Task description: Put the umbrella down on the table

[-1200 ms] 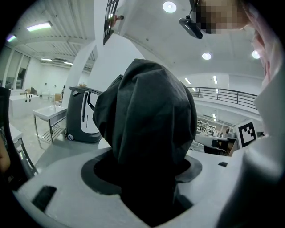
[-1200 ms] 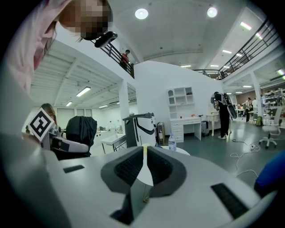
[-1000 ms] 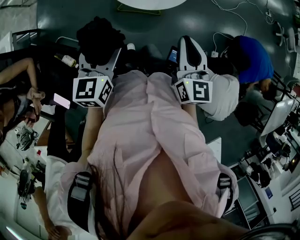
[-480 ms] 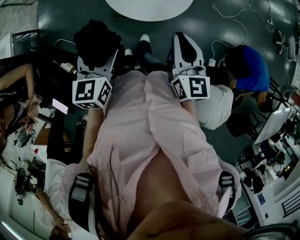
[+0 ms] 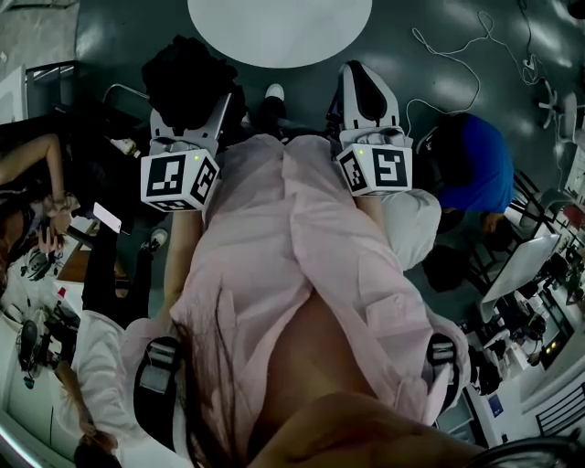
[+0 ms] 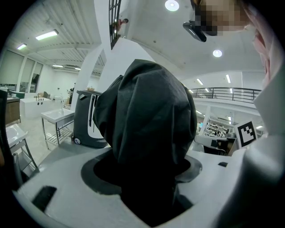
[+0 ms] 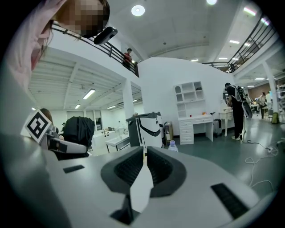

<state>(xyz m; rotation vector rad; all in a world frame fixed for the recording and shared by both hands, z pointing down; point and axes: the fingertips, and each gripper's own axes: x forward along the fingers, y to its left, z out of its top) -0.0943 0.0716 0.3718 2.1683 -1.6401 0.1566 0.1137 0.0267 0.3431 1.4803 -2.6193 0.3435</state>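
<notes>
Looking steeply down past my operator's pink shirt (image 5: 292, 265), I see both grippers held out in front over a dark grey floor (image 5: 430, 256). My left gripper (image 5: 190, 119) is clamped on the umbrella (image 5: 187, 73), a folded bundle of black fabric that stands up out of the jaws. In the left gripper view the umbrella (image 6: 147, 124) fills the middle of the picture, with both jaws pressed against its lower part. My right gripper (image 5: 364, 84) is level with the left and a little apart from it. In the right gripper view its jaws stand almost together, with only a thin slit between them and nothing held there. The round white table (image 5: 279, 27) lies ahead, beyond both grippers. The umbrella is held up in the air, short of the table and not resting on it.
</notes>
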